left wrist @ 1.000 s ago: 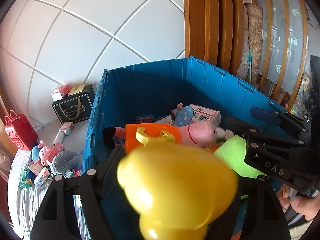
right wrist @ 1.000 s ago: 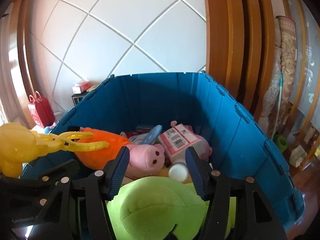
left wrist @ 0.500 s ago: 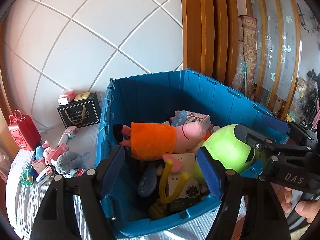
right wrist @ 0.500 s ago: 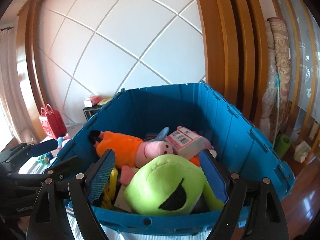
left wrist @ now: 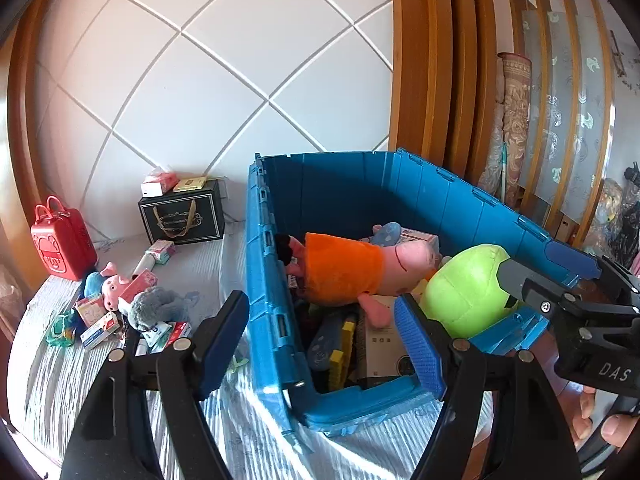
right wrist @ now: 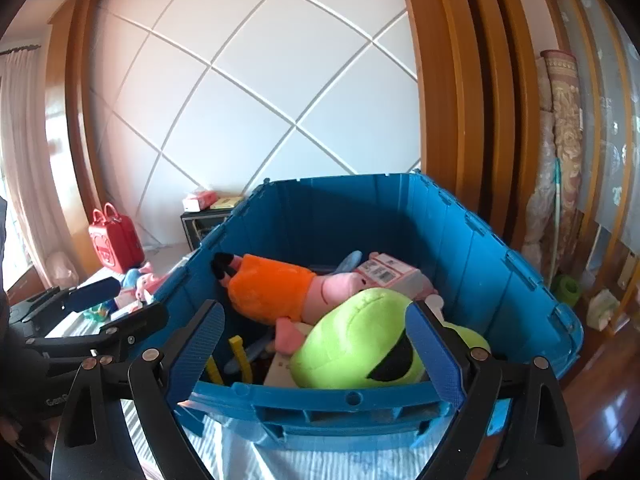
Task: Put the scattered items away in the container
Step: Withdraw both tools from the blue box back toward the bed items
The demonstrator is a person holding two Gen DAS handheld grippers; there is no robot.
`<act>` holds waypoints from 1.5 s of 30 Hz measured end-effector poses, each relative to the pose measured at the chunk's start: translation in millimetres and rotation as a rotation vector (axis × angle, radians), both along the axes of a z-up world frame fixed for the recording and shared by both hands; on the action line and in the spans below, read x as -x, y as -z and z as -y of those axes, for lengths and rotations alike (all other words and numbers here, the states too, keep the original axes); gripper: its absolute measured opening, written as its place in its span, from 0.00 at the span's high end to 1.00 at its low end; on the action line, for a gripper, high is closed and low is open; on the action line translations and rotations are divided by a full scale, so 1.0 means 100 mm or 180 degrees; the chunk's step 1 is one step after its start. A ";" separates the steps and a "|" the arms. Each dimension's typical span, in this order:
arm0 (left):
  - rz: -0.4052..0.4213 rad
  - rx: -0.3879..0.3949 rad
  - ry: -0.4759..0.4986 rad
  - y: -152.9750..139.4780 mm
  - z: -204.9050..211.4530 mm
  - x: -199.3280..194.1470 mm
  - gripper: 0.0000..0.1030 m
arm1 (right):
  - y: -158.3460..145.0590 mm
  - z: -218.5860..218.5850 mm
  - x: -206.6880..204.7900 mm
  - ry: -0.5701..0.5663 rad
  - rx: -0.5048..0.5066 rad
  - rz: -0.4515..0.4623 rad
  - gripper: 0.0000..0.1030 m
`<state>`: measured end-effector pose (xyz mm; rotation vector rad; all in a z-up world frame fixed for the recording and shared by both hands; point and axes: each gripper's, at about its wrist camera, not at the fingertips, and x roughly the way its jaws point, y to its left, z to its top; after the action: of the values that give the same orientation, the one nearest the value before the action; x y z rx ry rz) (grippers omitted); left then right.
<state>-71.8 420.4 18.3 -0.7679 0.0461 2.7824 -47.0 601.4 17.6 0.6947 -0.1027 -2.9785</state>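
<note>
Left claw (left wrist: 320, 344): jaws wide, nothing between the pads, sitting over the near-left corner of the bin (left wrist: 264, 264). Right claw (right wrist: 316, 352): jaws opening, already wide, nothing gripped; green plush (right wrist: 360, 344) lies in the bin behind the gap, pads clear of it as far as I can tell.

Bin: blue plastic, open top, on a striped cloth surface (left wrist: 60, 364); can't tell if it's a bed or a bench. Contents:
- pig plush (right wrist: 280, 288) in an orange dress, lying across the top of the pile, head toward the right
- green plush at the near-right, against the front wall, partly over the pig's legs
- pink-white box (right wrist: 386, 272) with a barcode, behind the pig's head
- yellow toy (right wrist: 240, 356) low down at the near-left, mostly hidden
- white box (left wrist: 384, 344) under the pig, plus other small things too buried to identify

Still outside the bin, left of it on the cloth: a loose pile (left wrist: 120, 312) with a small pig plush, a grey plush and several small boxes, well apart from the bin wall. Further back: red case (left wrist: 62, 240) upright by the wall, black gift box (left wrist: 182, 216) with two small boxes stacked on top.

In the left view the right claw's body enters from the right edge above the bin's right rim, with fingers (left wrist: 608, 428) of the person's hand below it.
</note>
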 end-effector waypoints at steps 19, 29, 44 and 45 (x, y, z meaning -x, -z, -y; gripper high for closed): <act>-0.0255 -0.0149 -0.0589 -0.07 2.38 -0.38 0.21 | -0.13 2.14 -0.10 -0.0226 -0.0034 -0.0050 0.00; 0.0088 -0.0135 -0.0827 0.37 3.26 -0.19 0.21 | 0.20 3.03 0.05 -0.0365 0.0017 0.0258 0.00; 0.0841 0.0034 -0.1449 1.13 4.11 0.67 0.21 | 0.96 3.49 1.38 -0.0827 0.0034 0.0948 0.00; 0.0897 0.0051 -0.1524 1.19 4.19 0.70 0.21 | 1.04 3.51 1.48 -0.0847 0.0029 0.0997 0.00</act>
<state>-141.8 1.2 -101.1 -1.3181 -0.1925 3.0729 -195.1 250.2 -86.1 1.0761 -0.0387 -2.5976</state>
